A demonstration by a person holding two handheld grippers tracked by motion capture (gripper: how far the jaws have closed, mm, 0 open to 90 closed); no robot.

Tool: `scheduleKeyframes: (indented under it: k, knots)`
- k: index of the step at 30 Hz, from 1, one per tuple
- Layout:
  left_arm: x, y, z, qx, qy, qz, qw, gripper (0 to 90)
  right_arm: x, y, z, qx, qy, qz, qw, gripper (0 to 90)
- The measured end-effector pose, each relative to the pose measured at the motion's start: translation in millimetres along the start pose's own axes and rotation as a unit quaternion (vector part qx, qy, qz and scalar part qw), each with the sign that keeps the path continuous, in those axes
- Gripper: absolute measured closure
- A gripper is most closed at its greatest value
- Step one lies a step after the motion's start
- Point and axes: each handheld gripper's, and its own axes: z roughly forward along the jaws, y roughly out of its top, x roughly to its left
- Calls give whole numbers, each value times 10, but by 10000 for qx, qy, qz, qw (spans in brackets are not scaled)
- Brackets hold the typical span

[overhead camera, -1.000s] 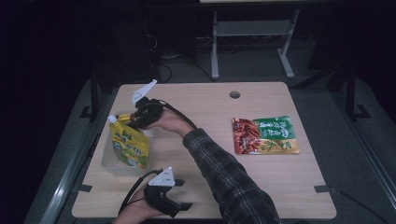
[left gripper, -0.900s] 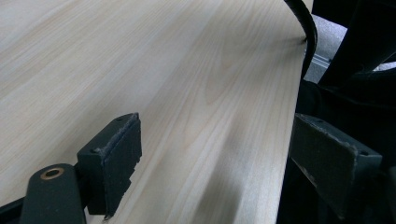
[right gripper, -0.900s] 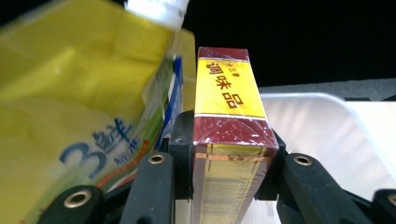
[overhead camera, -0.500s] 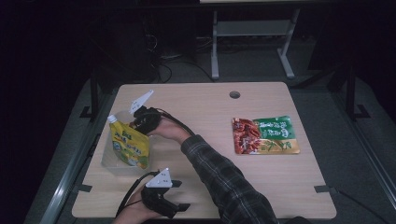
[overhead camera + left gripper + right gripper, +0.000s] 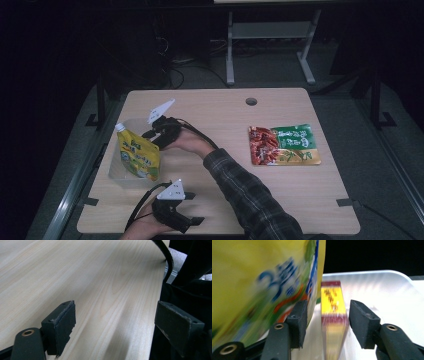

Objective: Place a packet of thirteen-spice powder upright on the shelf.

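Observation:
A yellow spouted pouch (image 5: 140,157) stands in a clear plastic bin (image 5: 131,183) at the table's left. My right gripper (image 5: 150,134) reaches across into that bin beside the pouch. In the right gripper view its jaws (image 5: 328,305) have just been opening. A thin yellow-and-maroon packet (image 5: 332,302) stands on edge between them with a gap on each side, untouched by the pads. The pouch (image 5: 262,285) leans against the left jaw, and the bin's wall (image 5: 374,282) lies behind. My left gripper (image 5: 197,220) rests open by the front edge, nothing between its jaws (image 5: 120,308).
A red snack bag (image 5: 262,145) and a green one (image 5: 297,142) lie side by side on the right half of the wooden table (image 5: 225,125). A round cable hole (image 5: 251,101) sits near the far edge. A cable (image 5: 167,257) runs past the table edge.
My right gripper has moved left and down to the bin beside the pouch. The left gripper has stayed where it was.

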Motion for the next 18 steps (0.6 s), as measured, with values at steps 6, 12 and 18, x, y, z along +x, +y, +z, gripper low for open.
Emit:
scheduleKeyframes:
  k: [6,12,18]
  knots:
    - [-2,16,13,10,28,-25,10000,166,120,-155,-391,46,-351,11,9994,431]
    - [27,42,25,12,34,23,10000,166,195,-292,-678,94,-582,185,9981,405]
    - [81,67,32,25,70,151,9999,166,271,-532,-967,210,-895,410,9949,386]
